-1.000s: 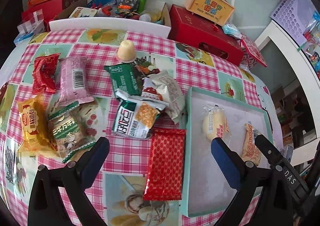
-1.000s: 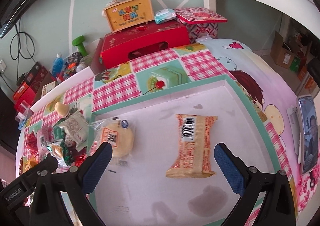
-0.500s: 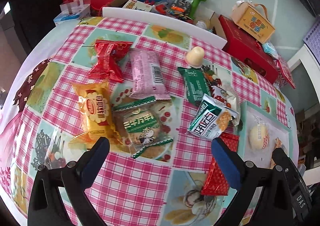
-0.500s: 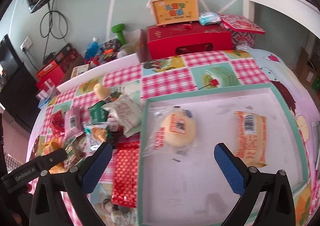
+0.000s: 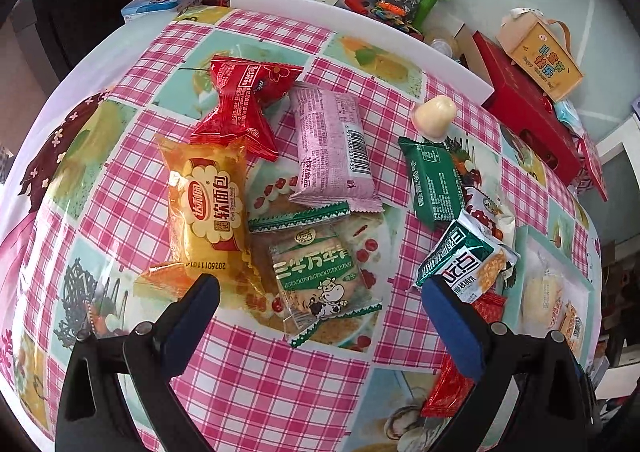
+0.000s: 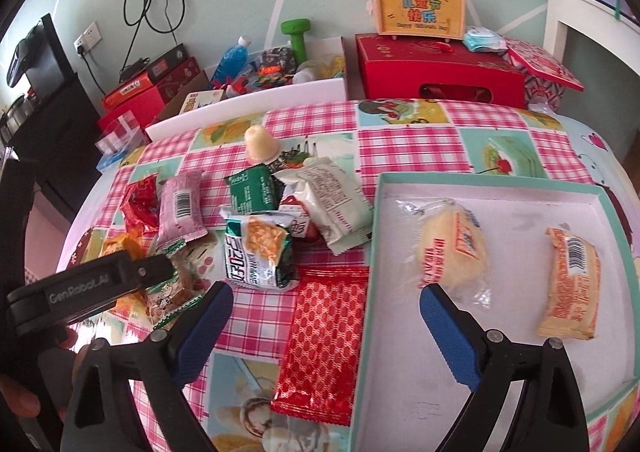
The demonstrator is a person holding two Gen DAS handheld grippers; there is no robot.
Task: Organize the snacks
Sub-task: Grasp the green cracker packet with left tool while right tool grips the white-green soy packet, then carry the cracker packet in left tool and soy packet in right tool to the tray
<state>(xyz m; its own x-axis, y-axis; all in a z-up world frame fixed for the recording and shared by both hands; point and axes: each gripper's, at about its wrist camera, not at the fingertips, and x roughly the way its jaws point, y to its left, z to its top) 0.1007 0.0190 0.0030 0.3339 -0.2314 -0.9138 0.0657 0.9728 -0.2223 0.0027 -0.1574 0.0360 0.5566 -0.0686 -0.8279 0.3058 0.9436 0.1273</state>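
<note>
Loose snack packets lie on the checked tablecloth. Among them are a yellow bread packet point(image 5: 208, 208), a pink packet point(image 5: 332, 148) and a green cow-print cracker packet point(image 5: 320, 284). My left gripper point(image 5: 320, 308) hangs open just above the cracker packet and touches nothing. A teal-rimmed tray point(image 6: 480, 180) holds a round bun packet point(image 6: 452, 248) and an orange packet point(image 6: 568, 288). My right gripper point(image 6: 324, 302) straddles the tray's left rim above a red patterned packet point(image 6: 324, 336). Its jaws are closing, wide apart, and press on nothing.
A jelly cup point(image 5: 434, 118), a dark green packet point(image 5: 434, 180) and a green-white packet point(image 6: 260, 252) lie mid-table. Red boxes point(image 6: 440, 68), a yellow case point(image 6: 420, 12) and a cluttered white bin point(image 6: 248, 104) line the far edge. The left gripper's black housing point(image 6: 92, 286) crosses the right wrist view.
Both grippers have moved left. The left went from the tray's edge to over the loose packets. The right went from over the tray to its left rim, and its jaws narrowed slightly.
</note>
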